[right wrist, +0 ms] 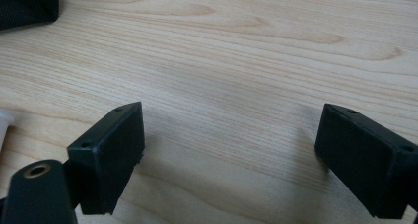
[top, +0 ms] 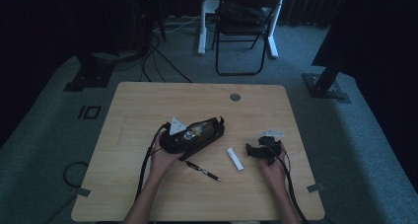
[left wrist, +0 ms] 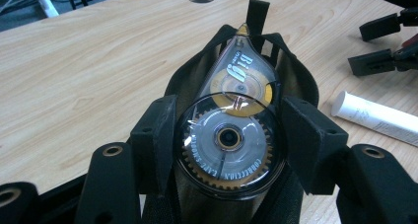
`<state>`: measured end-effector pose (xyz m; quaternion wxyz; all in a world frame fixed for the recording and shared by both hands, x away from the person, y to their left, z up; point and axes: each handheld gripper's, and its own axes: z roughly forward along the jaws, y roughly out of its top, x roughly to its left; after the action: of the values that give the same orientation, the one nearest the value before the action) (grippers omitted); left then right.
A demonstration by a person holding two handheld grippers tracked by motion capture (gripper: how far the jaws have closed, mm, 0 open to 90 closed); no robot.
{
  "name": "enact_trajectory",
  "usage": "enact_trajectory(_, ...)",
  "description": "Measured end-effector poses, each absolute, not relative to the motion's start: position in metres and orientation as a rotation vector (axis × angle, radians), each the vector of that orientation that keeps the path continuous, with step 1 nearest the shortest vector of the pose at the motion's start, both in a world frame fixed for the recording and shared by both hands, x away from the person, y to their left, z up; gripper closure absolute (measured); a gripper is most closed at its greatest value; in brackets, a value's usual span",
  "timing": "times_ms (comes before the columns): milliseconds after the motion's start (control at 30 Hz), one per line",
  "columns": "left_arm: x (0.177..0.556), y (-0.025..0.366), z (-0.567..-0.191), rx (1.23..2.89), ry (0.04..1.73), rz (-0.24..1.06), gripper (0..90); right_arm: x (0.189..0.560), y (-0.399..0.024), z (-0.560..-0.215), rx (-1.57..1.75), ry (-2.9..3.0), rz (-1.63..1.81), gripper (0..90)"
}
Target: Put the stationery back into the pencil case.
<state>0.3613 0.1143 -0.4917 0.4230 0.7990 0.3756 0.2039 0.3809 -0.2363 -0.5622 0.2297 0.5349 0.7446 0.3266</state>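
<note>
A clear correction tape dispenser point(left wrist: 229, 130) with a yellow spool and grey gear sits between my left gripper's pads point(left wrist: 157, 140), which press on its round body. It lies partly inside an open black pouch point(left wrist: 291, 71), tip pointing away. In the high view the left gripper point(top: 190, 135) holds the dispenser point(top: 195, 131) over the pouch point(top: 214, 128) at mid-table. My right gripper point(top: 254, 150) rests low at the right, jaws wide apart. In its own view the right gripper point(right wrist: 229, 155) has only bare wood between its fingers.
A white tube point(top: 235, 159) lies between the two grippers, and a black pen point(top: 203, 169) lies near the front. The wooden table point(top: 148, 105) has a round cable hole point(top: 235, 96) at the back. A folding chair point(top: 244, 21) stands beyond the table.
</note>
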Motion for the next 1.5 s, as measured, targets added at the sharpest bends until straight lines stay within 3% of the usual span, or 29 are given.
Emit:
enact_trajectory(867,0.372,0.108,-0.498,2.052,0.926,0.384,41.1,0.381,-0.236,-0.562,1.472,2.049,0.899,11.4)
enact_trajectory(1500,0.367,0.112,-0.491,2.023,0.892,0.388,36.4,0.381,-0.236,-0.562,1.468,2.052,0.900,11.4)
